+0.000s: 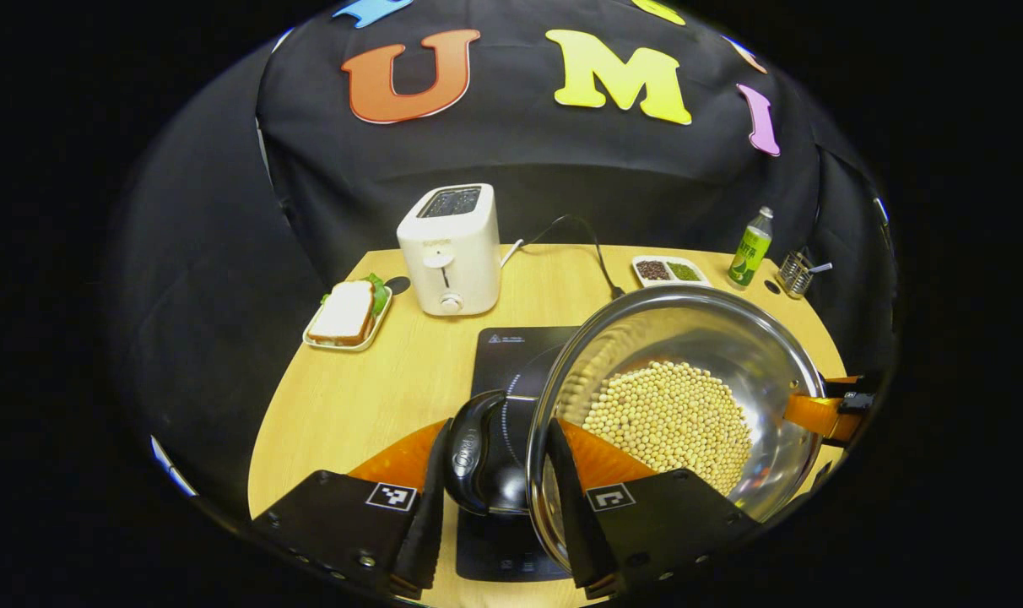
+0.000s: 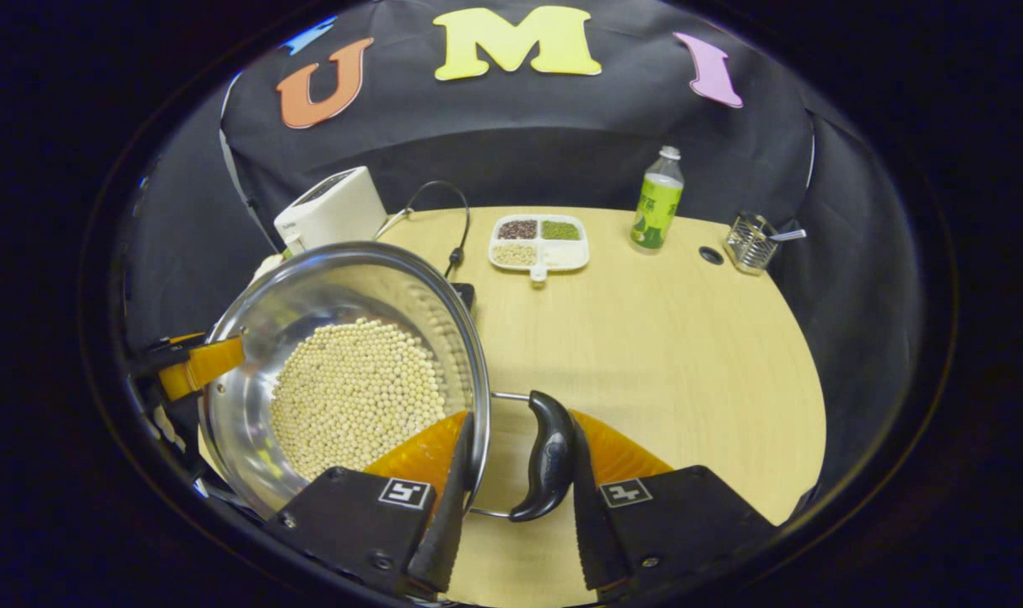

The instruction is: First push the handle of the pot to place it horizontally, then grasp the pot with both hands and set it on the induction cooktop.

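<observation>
A steel pot (image 1: 680, 397) half-filled with pale beans (image 1: 668, 422) is held between two hand-held grippers above a wooden worktop (image 1: 376, 380). In the left gripper view, the left gripper (image 1: 499, 498) has its jaws part-closed around the pot's left side: one finger sits outside the black side handle (image 1: 478, 456), the other just inside the rim, both touching. The pot hangs tilted over the black induction cooktop (image 1: 511, 355), which lies beneath and left of it; whether the base touches the cooktop cannot be told.

In the right gripper view, the right gripper (image 2: 511, 498) clamps the opposite side the same way, one finger inside the rim, the other against the black right handle (image 2: 549, 460). The two handles lie on a left-right line across the pot, and each gripper's far counterpart shows at the opposite rim.

Farther back stand a white toaster (image 1: 451, 249), a sandwich on a tray (image 1: 347, 314), a divided dish of grains (image 2: 538, 241), a green bottle (image 2: 657, 201) and a wire holder (image 2: 749, 243).
</observation>
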A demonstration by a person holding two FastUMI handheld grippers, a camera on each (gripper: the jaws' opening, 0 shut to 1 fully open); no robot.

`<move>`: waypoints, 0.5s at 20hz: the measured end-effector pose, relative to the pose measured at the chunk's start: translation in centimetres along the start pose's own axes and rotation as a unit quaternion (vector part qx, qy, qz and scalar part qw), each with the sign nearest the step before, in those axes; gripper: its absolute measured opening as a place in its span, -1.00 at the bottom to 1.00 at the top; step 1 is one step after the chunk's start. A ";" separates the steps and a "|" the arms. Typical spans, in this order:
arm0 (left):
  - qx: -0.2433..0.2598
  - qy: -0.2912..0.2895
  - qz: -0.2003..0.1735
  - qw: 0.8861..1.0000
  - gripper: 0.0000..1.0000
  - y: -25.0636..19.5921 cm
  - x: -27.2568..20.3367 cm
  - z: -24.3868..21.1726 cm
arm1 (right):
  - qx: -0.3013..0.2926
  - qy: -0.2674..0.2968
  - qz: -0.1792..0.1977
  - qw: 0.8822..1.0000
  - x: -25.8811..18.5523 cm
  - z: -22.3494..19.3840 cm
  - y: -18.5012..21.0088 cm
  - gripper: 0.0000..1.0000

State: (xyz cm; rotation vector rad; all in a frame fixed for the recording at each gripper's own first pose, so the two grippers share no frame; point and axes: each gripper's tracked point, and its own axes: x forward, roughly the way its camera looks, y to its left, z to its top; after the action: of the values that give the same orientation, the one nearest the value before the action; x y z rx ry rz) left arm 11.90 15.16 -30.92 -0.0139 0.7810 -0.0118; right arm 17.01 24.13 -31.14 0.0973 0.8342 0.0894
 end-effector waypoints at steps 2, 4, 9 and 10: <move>-0.002 0.005 0.002 1.000 0.16 1.0 1.0 0.0 | -0.002 0.004 -0.002 1.000 0.7 0.4 1.1 0.14; -0.004 0.007 0.003 1.000 0.16 1.9 1.7 0.2 | -0.007 0.008 -0.003 1.000 1.5 0.8 2.1 0.14; -0.006 0.015 0.004 1.000 0.16 2.8 3.5 0.4 | -0.006 0.020 -0.008 1.000 2.7 1.2 3.0 0.14; -0.006 0.015 0.002 1.000 0.16 2.8 3.8 0.4 | -0.004 0.020 -0.010 1.000 2.9 1.2 2.9 0.12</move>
State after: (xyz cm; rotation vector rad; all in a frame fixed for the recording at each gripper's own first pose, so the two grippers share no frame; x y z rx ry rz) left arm 14.92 17.91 -33.39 -0.0246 0.8114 -0.0038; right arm 19.71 27.30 -32.07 0.0798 0.8747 0.0761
